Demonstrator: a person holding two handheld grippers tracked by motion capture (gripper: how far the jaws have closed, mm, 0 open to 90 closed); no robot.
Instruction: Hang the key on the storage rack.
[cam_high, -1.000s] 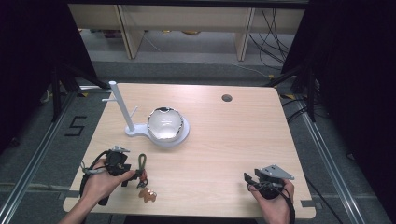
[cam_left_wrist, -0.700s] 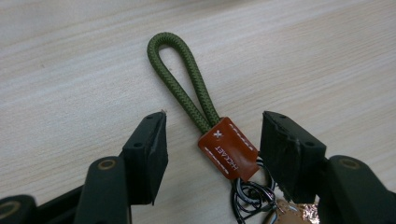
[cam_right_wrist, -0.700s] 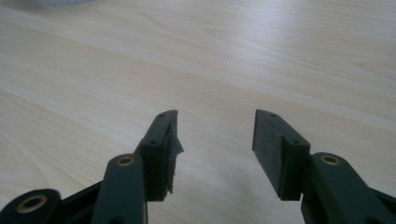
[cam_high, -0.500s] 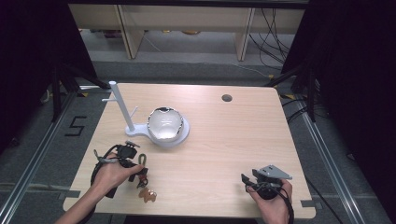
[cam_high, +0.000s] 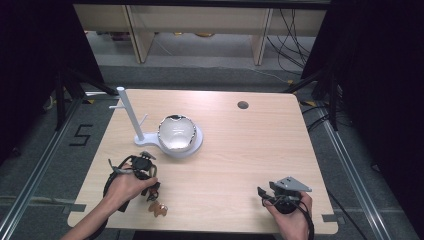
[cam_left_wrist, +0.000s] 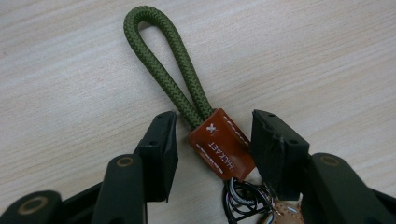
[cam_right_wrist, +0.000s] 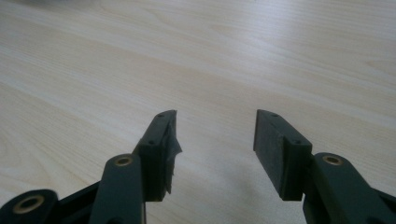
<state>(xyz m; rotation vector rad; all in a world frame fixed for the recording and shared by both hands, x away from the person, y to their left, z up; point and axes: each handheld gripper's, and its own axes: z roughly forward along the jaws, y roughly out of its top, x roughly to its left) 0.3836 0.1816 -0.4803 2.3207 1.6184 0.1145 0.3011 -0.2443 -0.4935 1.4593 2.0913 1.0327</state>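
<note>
A keychain lies flat on the wooden table: an olive-green rope loop (cam_left_wrist: 159, 60) joined to a brown leather tag (cam_left_wrist: 224, 144), with a wire ring and another brown leather piece below it. My left gripper (cam_left_wrist: 212, 126) is open, its jaws standing on either side of the leather tag without touching it. In the high view the left gripper (cam_high: 140, 167) is near the front left, and the keychain's brown end (cam_high: 157, 207) sticks out beside the hand. My right gripper (cam_right_wrist: 215, 126) is open over bare wood, at the front right (cam_high: 264, 192).
A white stand with an upright pole (cam_high: 129, 112) and a glossy bowl (cam_high: 176, 132) on its round base sits behind the left hand. A small dark hole (cam_high: 243, 105) marks the table's far side. The table's front edge is close to both hands.
My left gripper has shifted right and down over the keychain, so the hand now covers the green loop in the high view. The right gripper has hardly moved.
</note>
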